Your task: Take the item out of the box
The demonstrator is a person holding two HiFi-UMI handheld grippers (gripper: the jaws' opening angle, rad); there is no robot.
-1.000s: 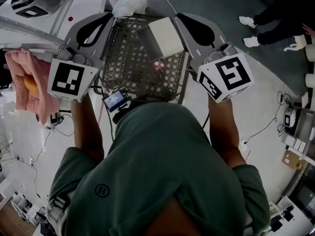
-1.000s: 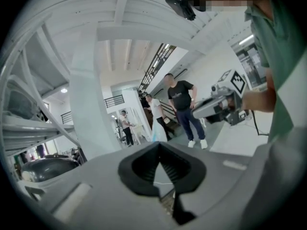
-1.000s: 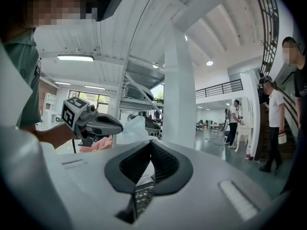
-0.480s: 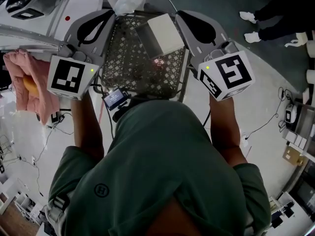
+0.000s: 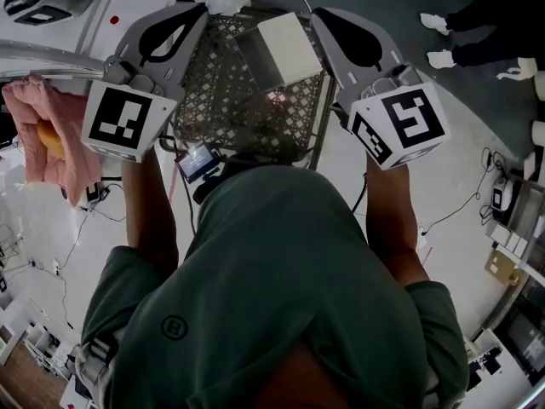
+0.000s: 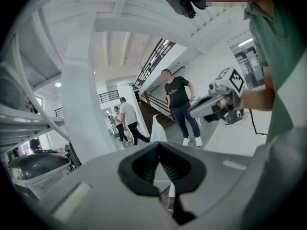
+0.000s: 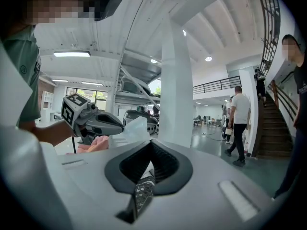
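The person (image 5: 272, 296) hides the near end of the mesh basket (image 5: 220, 100), and the inside of the box (image 5: 289, 48) is unseen.

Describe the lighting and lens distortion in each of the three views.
Head view: dim and underexposed, the person's dark green shirt nearly featureless, a small reddish glow on the mesh basket. Left gripper view: bright, fisheye with black corners, the white column bowed. Right gripper view: same fisheye, ceiling lamp glaring, the right gripper soft where its grey body nears the lens.
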